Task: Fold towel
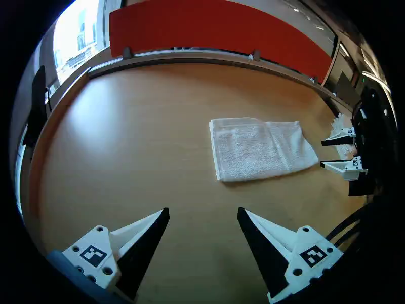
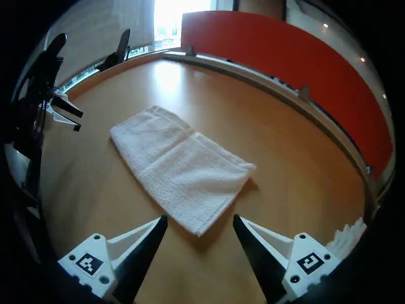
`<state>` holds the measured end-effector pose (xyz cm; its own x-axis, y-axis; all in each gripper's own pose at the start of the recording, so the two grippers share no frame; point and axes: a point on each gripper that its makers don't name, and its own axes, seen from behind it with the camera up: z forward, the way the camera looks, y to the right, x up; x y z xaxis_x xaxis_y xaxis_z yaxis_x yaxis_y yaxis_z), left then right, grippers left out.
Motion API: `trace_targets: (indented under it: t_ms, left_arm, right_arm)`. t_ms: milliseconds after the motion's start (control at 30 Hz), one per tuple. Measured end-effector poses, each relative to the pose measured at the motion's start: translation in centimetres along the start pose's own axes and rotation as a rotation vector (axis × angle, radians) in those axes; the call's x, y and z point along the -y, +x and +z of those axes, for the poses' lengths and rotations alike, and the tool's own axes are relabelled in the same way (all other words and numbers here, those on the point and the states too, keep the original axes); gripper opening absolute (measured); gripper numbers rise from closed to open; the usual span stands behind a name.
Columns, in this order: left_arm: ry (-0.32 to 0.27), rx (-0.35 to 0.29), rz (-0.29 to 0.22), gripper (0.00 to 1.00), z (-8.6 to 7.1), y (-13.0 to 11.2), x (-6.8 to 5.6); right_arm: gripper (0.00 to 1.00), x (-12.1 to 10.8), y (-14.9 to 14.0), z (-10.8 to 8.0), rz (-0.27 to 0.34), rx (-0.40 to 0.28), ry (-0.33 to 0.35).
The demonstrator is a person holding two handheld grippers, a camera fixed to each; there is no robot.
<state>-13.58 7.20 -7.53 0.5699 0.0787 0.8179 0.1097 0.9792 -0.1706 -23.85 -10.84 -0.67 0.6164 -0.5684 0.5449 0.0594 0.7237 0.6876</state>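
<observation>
Nearest you, your right gripper (image 2: 199,218) is spread wide and empty, its tips just short of a corner of the folded white towel (image 2: 179,164), which lies flat on the wooden table (image 1: 126,152); your left gripper (image 1: 202,209) is equally wide, well back from the towel. Low at the right gripper view's edge a ribbed white thing (image 2: 349,233) is cut off and hard to make out. Farther off, a red panel (image 2: 304,66) lines the table's far edge.
</observation>
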Motion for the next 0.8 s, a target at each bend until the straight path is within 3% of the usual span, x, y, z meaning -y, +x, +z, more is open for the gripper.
trace_targets:
  t_ms: [267,400,800]
  left_arm:
    - [0.016,0.008,-0.028,1.00,-1.1,-1.5,0.8]
    - [0.023,0.010,-0.039,1.00,-1.6,-2.0,1.1]
    - [0.038,0.022,-0.065,1.00,-2.4,-3.5,1.9]
  right_arm:
    - [1.00,0.3,-1.2,0.6,-0.012,0.026,0.012]
    - [0.93,0.3,-1.9,0.7,-0.016,0.042,0.016]
    - [0.50,0.3,-3.3,1.4,-0.003,0.096,0.044]
